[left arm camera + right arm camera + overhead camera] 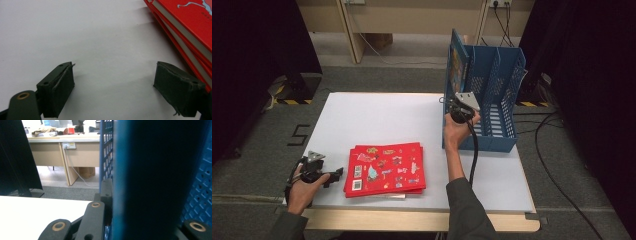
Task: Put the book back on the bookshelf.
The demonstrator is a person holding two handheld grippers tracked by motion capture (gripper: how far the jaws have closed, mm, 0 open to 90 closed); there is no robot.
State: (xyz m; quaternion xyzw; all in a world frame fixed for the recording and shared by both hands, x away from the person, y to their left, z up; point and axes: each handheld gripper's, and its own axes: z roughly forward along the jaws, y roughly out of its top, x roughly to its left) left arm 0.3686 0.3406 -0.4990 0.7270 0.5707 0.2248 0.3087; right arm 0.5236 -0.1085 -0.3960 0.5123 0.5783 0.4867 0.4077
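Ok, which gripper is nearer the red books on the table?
Left. The left gripper sits just beside the red books; the right gripper is up at the blue file rack.

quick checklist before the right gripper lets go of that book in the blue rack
1. Right gripper shut on the blue book: ok.
2. Book upright in the leftmost slot of the blue rack: ok.
3. Book's bottom edge seated on the rack floor: cannot tell, hidden.
4. Left gripper open, nothing between its jaws: ok.
5. Red books stacked flat on the table, beside the left gripper: ok.
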